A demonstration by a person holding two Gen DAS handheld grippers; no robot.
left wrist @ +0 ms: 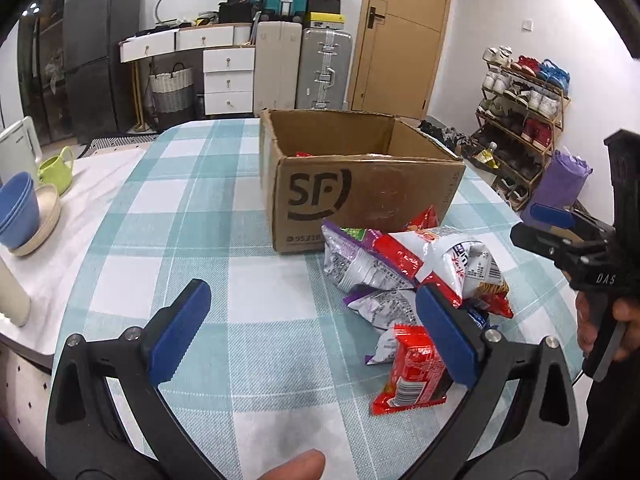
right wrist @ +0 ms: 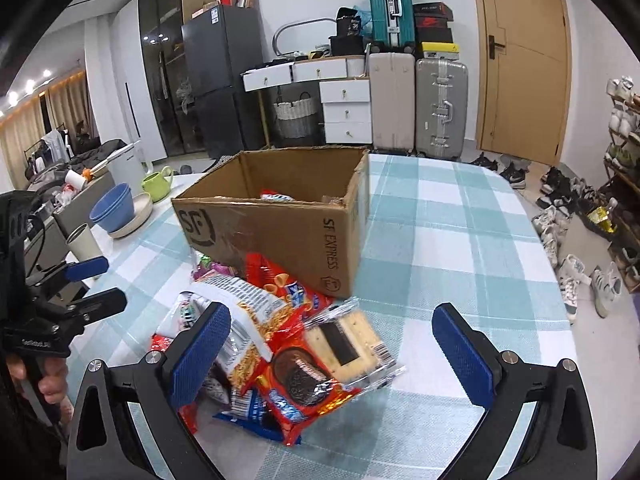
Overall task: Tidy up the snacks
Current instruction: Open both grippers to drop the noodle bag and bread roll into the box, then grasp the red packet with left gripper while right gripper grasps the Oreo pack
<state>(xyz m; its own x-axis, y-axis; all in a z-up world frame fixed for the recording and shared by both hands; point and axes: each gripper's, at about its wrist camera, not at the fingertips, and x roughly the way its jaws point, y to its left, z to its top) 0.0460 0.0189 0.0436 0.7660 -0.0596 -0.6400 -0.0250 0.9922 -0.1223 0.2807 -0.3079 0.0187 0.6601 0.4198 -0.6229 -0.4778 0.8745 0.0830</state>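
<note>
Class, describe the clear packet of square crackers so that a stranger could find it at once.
Start at the cardboard box on the checked tablecloth. In front of it lies a heap of snack packets. The cracker packet sits on the heap's right edge: the only see-through wrapper, showing pale squares with a dark filling.

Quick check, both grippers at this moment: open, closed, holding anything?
Left gripper: open, holding nothing, beside the snack pile.
Right gripper: open, holding nothing, over the pile.
</note>
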